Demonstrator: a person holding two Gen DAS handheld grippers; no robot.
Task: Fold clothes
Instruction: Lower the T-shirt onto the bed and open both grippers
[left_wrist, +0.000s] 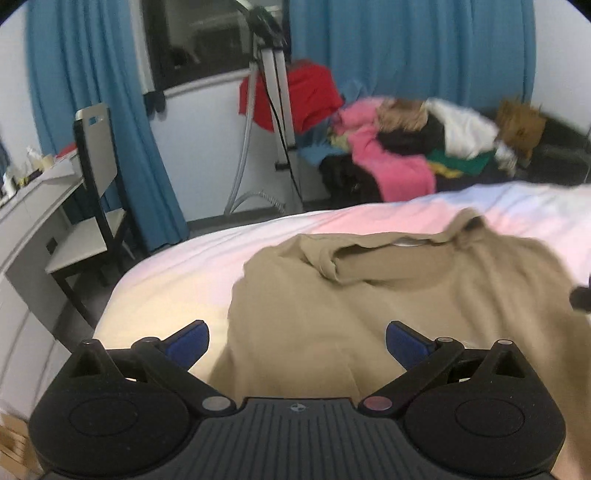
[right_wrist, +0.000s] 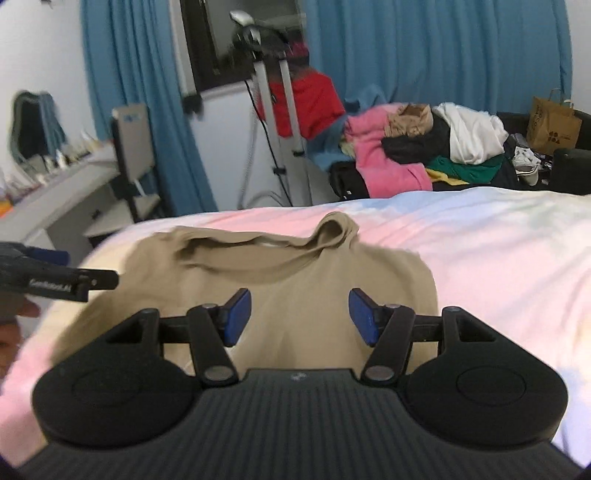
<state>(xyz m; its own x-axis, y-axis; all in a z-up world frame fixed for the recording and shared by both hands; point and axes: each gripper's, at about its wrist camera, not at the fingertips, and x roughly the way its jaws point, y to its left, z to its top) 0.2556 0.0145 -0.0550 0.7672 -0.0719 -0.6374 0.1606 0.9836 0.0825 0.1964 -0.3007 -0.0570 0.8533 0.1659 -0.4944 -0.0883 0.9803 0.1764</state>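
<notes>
Our soft tan shirt (left_wrist: 369, 295) lies flat on the white bed (left_wrist: 177, 266), its long way running near to far, neck at the far end. Our left gripper (left_wrist: 297, 341) and right gripper (right_wrist: 300, 316) both hang over its near part, fingers apart, holding nothing. Each is about as close.

Readable text: 1 white printed word on the black arm of the left tool (right_wrist: 55, 282), at the left edge of the right wrist view; blurred, starts with "G", rest not legible. Brown paper bag (right_wrist: 552, 123), right of that tool, carries a dark printed mark, unreadable.
</notes>
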